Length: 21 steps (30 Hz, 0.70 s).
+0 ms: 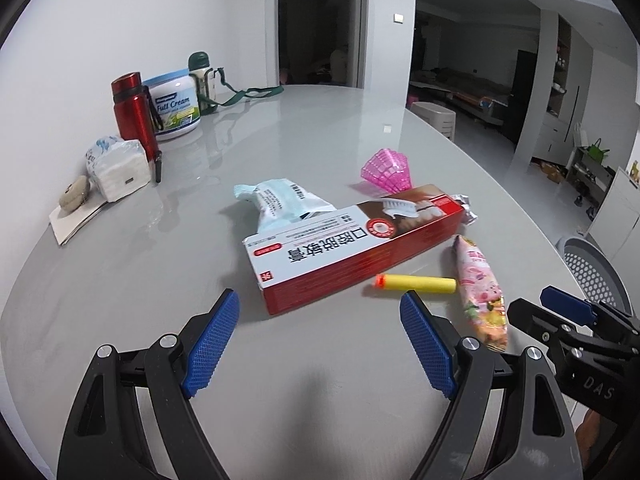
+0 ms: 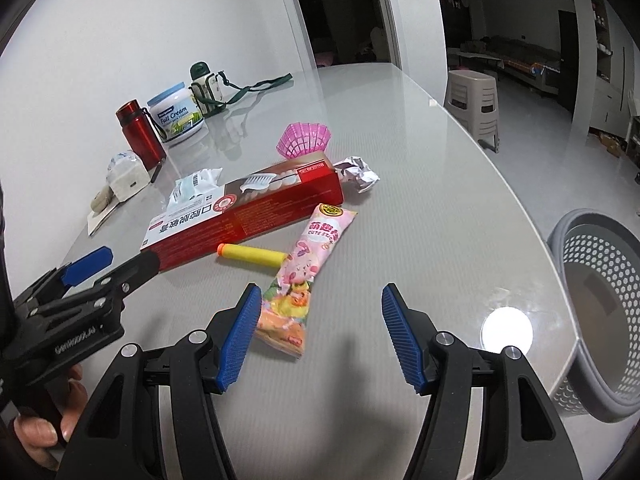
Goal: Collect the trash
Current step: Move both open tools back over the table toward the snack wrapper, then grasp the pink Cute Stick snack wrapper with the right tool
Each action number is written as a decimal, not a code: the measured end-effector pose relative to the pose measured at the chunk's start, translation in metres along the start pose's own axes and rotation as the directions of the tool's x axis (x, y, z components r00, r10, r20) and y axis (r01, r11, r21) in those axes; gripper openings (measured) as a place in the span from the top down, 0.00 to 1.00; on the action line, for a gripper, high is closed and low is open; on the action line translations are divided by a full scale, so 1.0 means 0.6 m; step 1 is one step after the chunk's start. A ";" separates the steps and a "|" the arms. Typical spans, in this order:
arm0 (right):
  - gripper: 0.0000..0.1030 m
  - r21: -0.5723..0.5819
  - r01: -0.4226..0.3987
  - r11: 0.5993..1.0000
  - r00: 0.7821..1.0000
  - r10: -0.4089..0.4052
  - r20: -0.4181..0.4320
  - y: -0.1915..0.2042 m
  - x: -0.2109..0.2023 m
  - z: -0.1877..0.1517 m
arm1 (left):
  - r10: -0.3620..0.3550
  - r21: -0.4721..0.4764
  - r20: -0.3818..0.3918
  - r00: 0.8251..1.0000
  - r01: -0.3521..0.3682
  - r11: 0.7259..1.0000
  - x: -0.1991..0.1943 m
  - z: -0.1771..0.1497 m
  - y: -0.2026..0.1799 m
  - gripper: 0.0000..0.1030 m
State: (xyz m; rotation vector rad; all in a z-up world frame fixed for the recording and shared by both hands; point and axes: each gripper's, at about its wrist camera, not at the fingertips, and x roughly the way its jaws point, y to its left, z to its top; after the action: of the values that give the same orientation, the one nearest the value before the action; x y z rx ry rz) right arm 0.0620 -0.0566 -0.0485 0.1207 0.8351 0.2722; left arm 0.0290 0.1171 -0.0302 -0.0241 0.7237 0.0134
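Nearest, my left tool (image 1: 320,336): released, nothing between its blue pads, hovering over bare counter (image 1: 120,280) just short of the red toothpaste box (image 1: 352,248). My right tool (image 2: 318,334): likewise released and empty, its left pad just beside the pink snack wrapper (image 2: 304,276), which I judge its likely first pick.

Next out, the trash cluster mid-counter: a yellow foam dart (image 2: 252,255) lying between box and wrapper; a pale-blue torn packet (image 1: 280,200) partly under the box's far side; crumpled foil (image 2: 358,174) at the box's far end; a pink plastic shell (image 2: 305,140) behind it.

To my right, off the counter's edge, the grey perforated bin (image 2: 600,312), apparently placed for drop-offs.

Farthest, against the wall, evidently keepers: tissue pack (image 1: 120,168), red flask (image 1: 132,108), milk-powder tub (image 1: 176,108), green-capped bottle (image 1: 202,80).
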 end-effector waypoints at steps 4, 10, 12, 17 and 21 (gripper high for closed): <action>0.42 0.005 0.001 1.000 0.999 -0.001 -0.032 0.009 0.022 0.013 | -0.009 -0.028 -0.012 1.000 0.009 1.000 0.010 -0.001 0.011 0.21; 0.42 -0.008 0.018 1.000 0.998 -0.018 -0.063 0.022 0.054 0.026 | 0.003 -0.027 -0.012 1.000 -0.003 1.000 0.015 0.000 0.012 0.21; 0.42 -0.010 0.027 1.000 0.997 -0.027 -0.071 0.024 0.062 0.028 | 0.006 -0.029 -0.012 1.000 -0.006 1.000 0.016 -0.001 0.014 0.21; 0.42 -0.019 0.043 0.999 0.996 -0.045 -0.083 0.027 0.075 0.030 | 0.007 -0.036 -0.021 1.000 -0.008 0.999 0.020 -0.002 0.018 0.21; 0.42 -0.030 0.050 0.998 0.993 -0.053 -0.106 0.030 0.085 0.031 | 0.006 -0.038 -0.026 1.000 -0.007 0.999 0.021 -0.003 0.018 0.21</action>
State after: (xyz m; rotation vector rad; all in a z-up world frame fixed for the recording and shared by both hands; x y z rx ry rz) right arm 0.1051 -0.0249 -0.0686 0.0597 0.9388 0.2426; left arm 0.0373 0.1281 -0.0402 -0.0583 0.7490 0.0329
